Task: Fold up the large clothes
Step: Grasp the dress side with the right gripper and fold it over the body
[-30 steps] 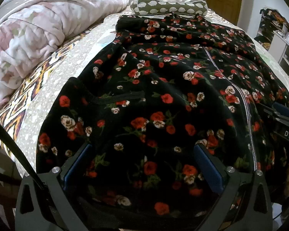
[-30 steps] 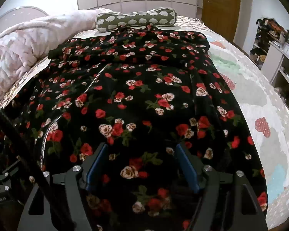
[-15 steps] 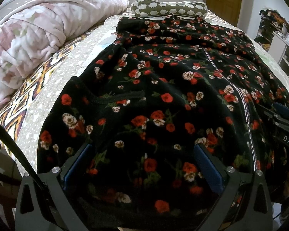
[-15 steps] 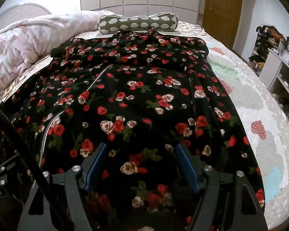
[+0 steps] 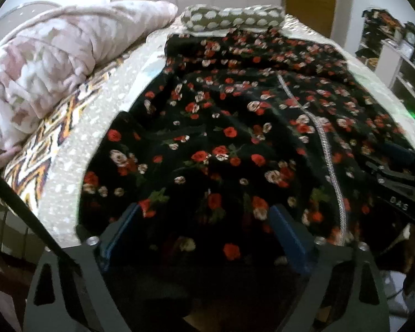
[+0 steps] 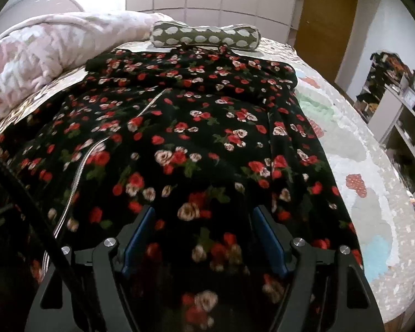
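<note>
- Your left gripper (image 5: 204, 232) has just been closing a little; its blue pads (image 5: 286, 238) stand wide, hem cloth lying between them, not pinched.
- Your right gripper (image 6: 203, 238) is likewise parted over the hem, gripping nothing.
- Close both on the same hem line, level, before lifting.
- The black fleecy dress with red and white roses (image 5: 235, 138) lies flat along the bed (image 6: 373, 193), hem at the near edge, collar by the spotted bolster (image 6: 204, 37).
- Its metal zip (image 5: 329, 160) marks the centre.

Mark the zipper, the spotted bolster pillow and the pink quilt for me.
zipper (image 5: 325, 149): left wrist view, middle of the silver teeth.
spotted bolster pillow (image 6: 204, 38): right wrist view, centre of its front.
pink quilt (image 5: 55, 63): left wrist view, top of the rolled bulk.
</note>
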Demonstrator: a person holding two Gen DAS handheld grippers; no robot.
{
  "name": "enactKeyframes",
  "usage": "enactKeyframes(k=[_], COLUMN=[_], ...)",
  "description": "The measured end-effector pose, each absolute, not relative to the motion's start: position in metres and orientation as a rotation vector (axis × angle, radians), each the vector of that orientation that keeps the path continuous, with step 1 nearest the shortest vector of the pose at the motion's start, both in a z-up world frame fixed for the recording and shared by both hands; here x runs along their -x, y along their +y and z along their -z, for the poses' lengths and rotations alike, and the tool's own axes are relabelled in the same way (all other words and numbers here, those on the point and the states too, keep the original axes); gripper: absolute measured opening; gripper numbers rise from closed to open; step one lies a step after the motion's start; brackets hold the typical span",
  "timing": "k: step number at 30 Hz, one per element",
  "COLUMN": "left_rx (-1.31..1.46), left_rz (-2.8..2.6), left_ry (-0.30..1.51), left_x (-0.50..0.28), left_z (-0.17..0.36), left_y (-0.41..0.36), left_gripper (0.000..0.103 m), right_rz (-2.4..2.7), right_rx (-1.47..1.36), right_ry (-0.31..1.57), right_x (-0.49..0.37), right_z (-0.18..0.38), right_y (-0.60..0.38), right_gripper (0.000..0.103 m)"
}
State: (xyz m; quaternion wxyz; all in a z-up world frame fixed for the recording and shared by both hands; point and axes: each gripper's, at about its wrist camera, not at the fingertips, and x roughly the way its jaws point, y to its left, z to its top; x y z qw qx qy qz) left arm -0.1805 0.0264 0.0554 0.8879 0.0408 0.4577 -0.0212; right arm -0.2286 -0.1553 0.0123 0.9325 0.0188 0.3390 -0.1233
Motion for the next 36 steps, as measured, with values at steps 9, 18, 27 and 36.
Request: enactKeyframes(k=[9, 18, 27, 36], left_rx=[0.158, 0.414, 0.562, 0.604], left_rz=[-0.047, 0.133, 0.369, 0.422], left_ry=[0.833, 0.963, 1.017, 1.003], left_x=[0.191, 0.143, 0.120, 0.146], left_z=[-0.096, -0.048, -0.029, -0.024], left_y=[0.136, 0.184, 0.172, 0.162], left_gripper=[0.091, 0.091, 0.081, 0.072], right_rz=[0.167, 0.264, 0.040, -0.143], right_rx=[-0.206, -0.568, -0.816, -0.894], right_ry=[0.529, 0.517, 0.546, 0.562], right_x=[0.306, 0.341, 0.324, 0.328], right_z=[-0.049, -0.021, 0.022, 0.032], right_y=[-0.197, -0.299, -0.312, -0.301], right_gripper=[0.076, 0.076, 0.076, 0.074])
